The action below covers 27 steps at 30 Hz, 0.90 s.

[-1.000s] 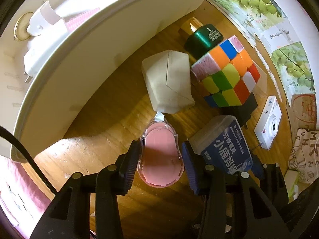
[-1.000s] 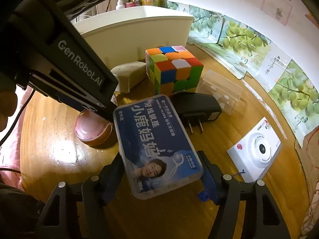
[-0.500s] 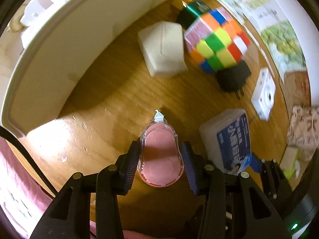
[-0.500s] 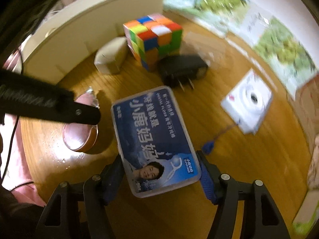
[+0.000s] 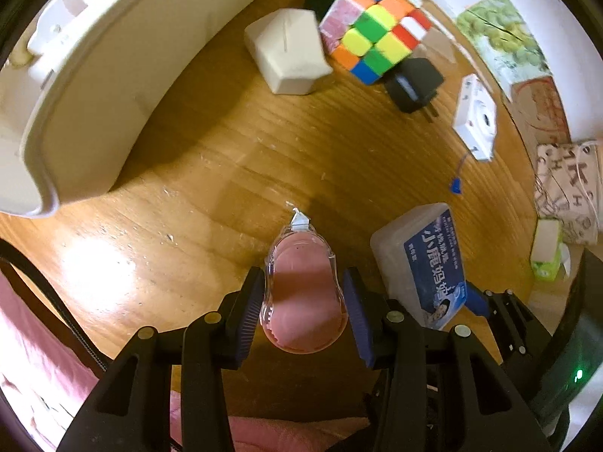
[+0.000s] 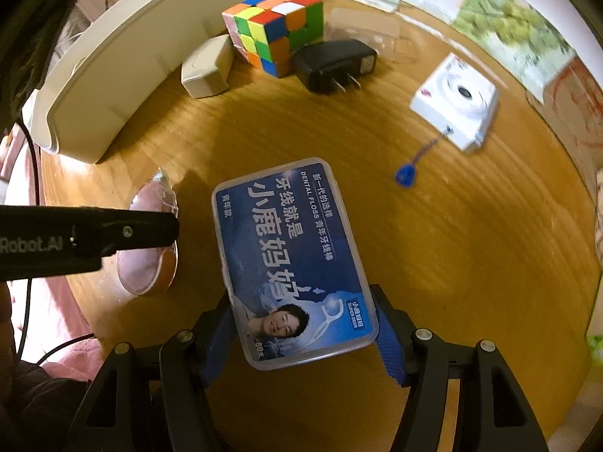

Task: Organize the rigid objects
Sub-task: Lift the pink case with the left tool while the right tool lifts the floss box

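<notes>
With our left gripper (image 5: 303, 303) pinching the pink correction-tape dispenser (image 5: 301, 293) and our right gripper (image 6: 303, 333) clamping the dental floss box (image 6: 290, 260), we had carried both back from the cube (image 5: 377, 39) over bare table (image 5: 226, 158), apparently bound for the white bin (image 5: 94, 86).

Looks like a lived-in home: worn wooden table (image 6: 433, 248) strewn with a colour cube (image 6: 277, 28), black charger plug (image 6: 333, 62), small white camera (image 6: 458, 100), and grape-picture papers (image 5: 505, 37) along the far wall.
</notes>
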### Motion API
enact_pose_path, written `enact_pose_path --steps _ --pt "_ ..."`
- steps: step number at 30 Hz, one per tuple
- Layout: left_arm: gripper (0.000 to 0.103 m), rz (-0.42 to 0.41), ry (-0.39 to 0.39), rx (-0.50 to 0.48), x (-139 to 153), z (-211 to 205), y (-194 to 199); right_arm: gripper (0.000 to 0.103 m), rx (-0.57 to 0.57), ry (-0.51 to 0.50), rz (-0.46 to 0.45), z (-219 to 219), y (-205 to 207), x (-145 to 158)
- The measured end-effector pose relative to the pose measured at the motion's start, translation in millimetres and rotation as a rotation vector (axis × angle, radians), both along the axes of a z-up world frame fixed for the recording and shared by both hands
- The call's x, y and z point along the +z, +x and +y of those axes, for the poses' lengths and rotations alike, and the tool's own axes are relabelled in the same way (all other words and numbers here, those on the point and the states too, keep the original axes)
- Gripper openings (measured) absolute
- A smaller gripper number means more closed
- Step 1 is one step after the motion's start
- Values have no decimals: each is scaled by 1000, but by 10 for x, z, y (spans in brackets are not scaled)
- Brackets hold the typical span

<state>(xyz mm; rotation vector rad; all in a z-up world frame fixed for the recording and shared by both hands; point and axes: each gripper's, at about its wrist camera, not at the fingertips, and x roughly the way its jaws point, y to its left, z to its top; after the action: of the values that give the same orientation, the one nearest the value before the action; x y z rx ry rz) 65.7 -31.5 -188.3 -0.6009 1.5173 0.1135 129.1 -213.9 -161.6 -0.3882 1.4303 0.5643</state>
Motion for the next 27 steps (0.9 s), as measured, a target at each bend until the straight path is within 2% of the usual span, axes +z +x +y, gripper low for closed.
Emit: enact_pose_path --steps 3,7,15,21,27 --pt "46 -29 5 -42 127 -34 118 66 -56 5 30 -73 -27 15" --pt "46 -70 19 -103 261 -6 66 66 -138 21 60 -172 -61 39" --pt "46 -184 64 -214 576 144 233 66 -309 77 84 -373 -60 149" --pt "46 -316 83 -305 867 263 250 66 -398 96 41 -258 43 334" --pt "46 -505 95 -368 1225 465 198 66 -455 106 -13 -54 -21 487"
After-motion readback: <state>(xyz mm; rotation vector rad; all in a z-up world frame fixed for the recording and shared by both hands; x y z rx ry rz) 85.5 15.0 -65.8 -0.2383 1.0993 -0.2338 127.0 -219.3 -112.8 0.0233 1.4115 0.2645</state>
